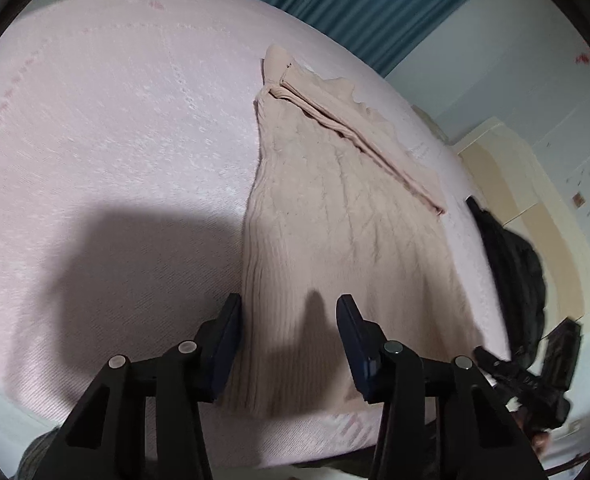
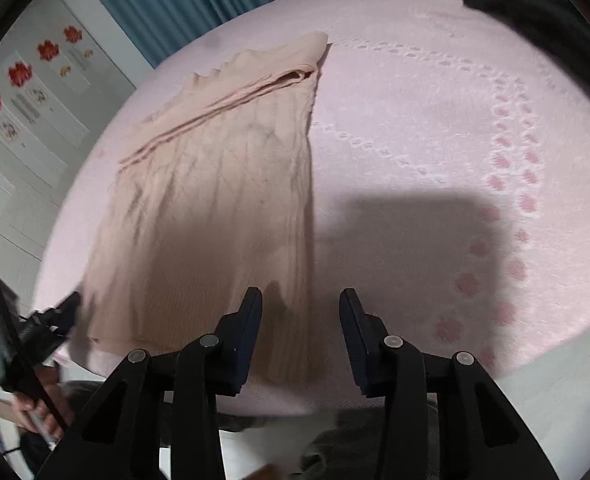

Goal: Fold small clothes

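Beige knit garment lies flat on pink bedspread.

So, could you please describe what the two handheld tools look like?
Both the left tool and right tool are matte black scissor-like linkages with round silver pivot pins and flat dark navy fingers. No cables or sleeves show clearly.

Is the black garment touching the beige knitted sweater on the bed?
Apart. In the left wrist view a strip of pink bedspread shows between the beige knitted sweater and the black garment along the bed's right edge.
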Available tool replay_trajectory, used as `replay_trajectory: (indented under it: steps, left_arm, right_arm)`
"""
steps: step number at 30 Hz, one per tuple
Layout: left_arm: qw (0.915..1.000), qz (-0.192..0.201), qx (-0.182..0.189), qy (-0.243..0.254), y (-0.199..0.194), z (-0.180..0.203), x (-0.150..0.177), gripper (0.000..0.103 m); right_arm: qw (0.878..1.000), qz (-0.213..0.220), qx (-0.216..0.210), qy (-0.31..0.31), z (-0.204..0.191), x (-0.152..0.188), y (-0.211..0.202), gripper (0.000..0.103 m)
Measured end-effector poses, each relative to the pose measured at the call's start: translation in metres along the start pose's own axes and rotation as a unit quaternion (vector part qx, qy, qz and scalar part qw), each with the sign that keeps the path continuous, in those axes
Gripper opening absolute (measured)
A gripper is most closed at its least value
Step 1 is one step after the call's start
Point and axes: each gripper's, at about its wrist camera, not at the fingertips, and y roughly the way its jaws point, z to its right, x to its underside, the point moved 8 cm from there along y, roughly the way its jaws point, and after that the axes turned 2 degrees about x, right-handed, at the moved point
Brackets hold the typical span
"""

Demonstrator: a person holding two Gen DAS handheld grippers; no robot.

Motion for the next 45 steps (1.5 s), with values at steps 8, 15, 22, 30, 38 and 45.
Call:
replay_trajectory:
  steps: [8, 15, 22, 30, 38, 45]
  left_arm:
    - [0.9992, -0.006, 0.025, -0.03, 0.03, 0.006, -0.03, 0.037]
    - [0.9992, -0.005, 0.025, -0.031, 0.055, 0.012, -0.057, 0.033]
    - [0.9991, -0.013, 0.03, -0.028, 0.041, 0.013, -0.04, 0.03]
    - [0.9994, -0.026, 0.023, -0.008, 0.017, 0.015, -0.001, 0.029]
    - [0.9993, -0.023, 0.026, -0.013, -0.007, 0.007, 0.026, 0.028]
    - [0.9998, -0.02, 0.0, -0.007, -0.006, 0.004, 0.03, 0.01]
  right_arm:
    - [0.998, -0.021, -0.037, 0.038, -0.008, -0.037, 0.036, 0.029]
    - [0.999, -0.014, -0.026, 0.023, -0.019, -0.069, 0.059, 0.029]
    - [1.0, -0.019, -0.015, 0.011, -0.022, -0.048, 0.047, 0.03]
    - [0.999, -0.032, -0.026, 0.015, -0.026, 0.002, 0.017, 0.029]
    - [0.999, -0.033, -0.003, 0.012, -0.025, 0.027, 0.003, 0.018]
    - [0.999, -0.033, -0.002, 0.028, -0.024, 0.026, 0.004, 0.013]
